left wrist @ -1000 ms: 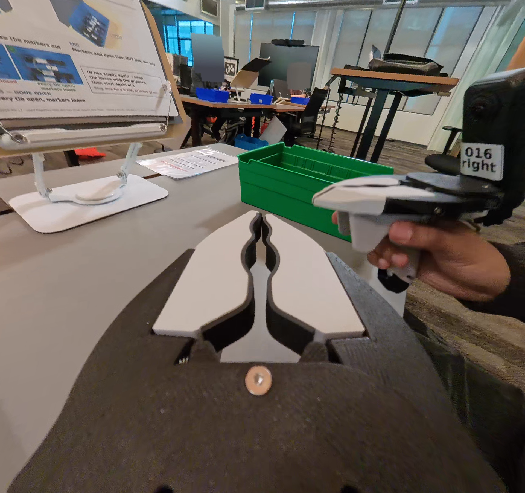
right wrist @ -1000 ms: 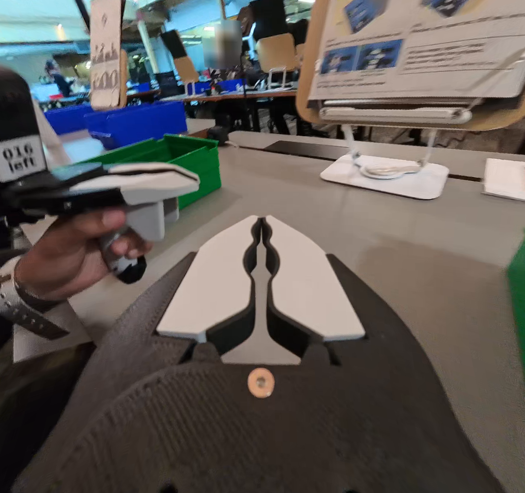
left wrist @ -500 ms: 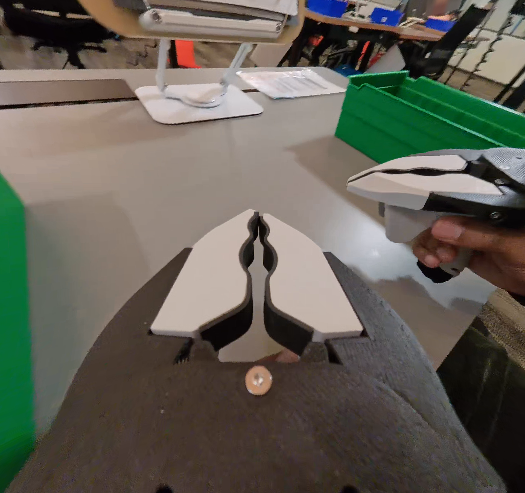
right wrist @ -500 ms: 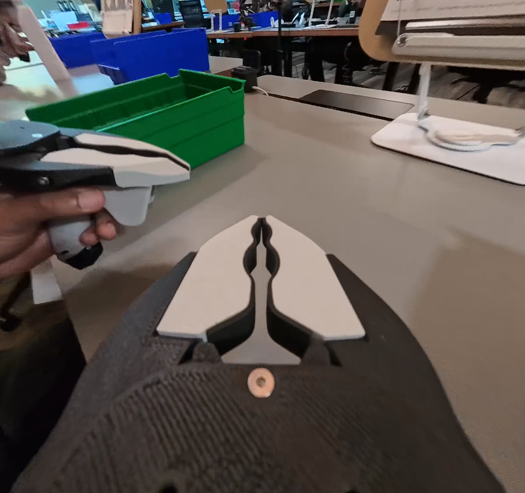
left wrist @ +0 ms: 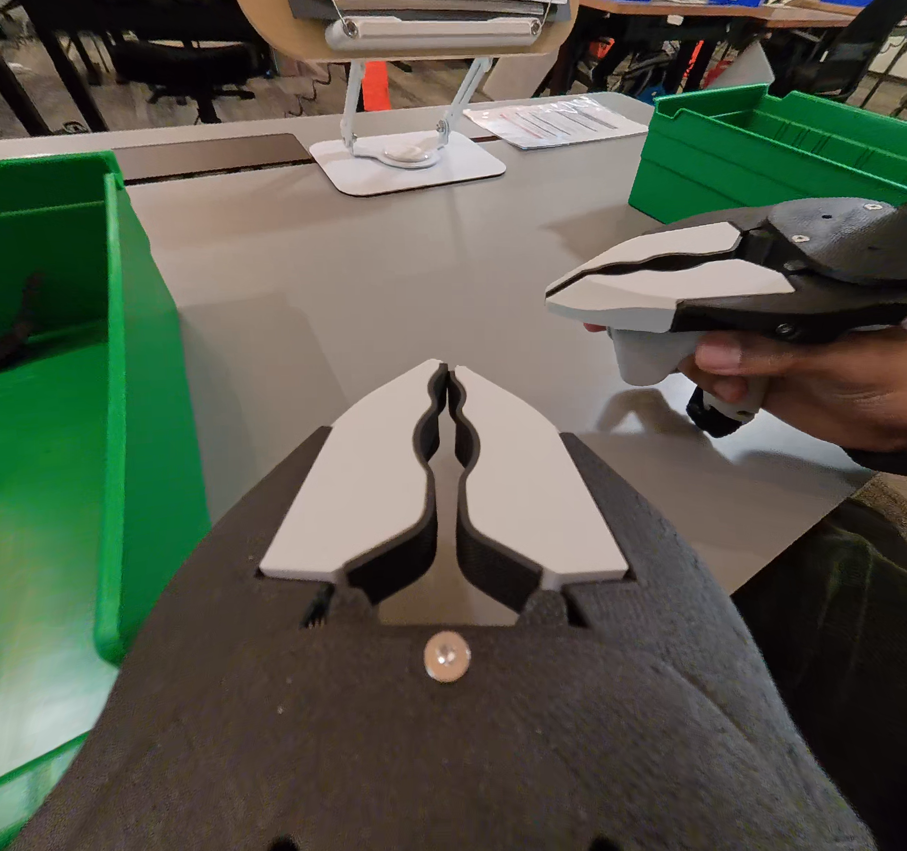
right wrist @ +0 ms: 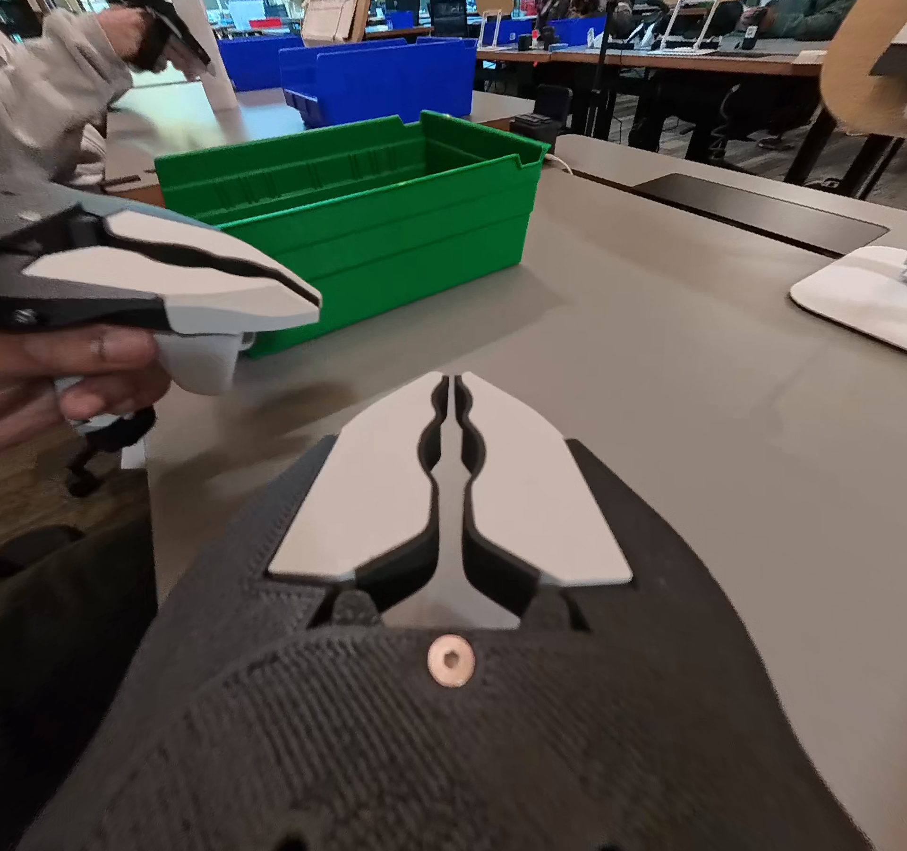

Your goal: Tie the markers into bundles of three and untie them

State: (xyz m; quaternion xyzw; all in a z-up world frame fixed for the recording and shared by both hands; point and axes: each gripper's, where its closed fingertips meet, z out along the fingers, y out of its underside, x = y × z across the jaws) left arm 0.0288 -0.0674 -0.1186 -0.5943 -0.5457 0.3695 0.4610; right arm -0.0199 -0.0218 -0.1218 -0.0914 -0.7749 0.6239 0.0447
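Above the bare grey tabletop [left wrist: 373,278], between two green plastic bins [right wrist: 373,224], the white-fingered left gripper [left wrist: 447,376] and right gripper [right wrist: 451,381] hovered closed, holding nothing, near each other.

Grey worktop [left wrist: 392,263], green bin [left wrist: 113,386] left, another green bin [left wrist: 765,165] right. Document stand [left wrist: 407,160] at back, paper sheet [left wrist: 554,121] beside it. Blue bins [right wrist: 383,76] behind.

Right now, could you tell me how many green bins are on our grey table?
2. One green bin sits at the table's left edge beside the left claw; the other green bin sits at the right, behind the right claw. None hidden, seemingly.
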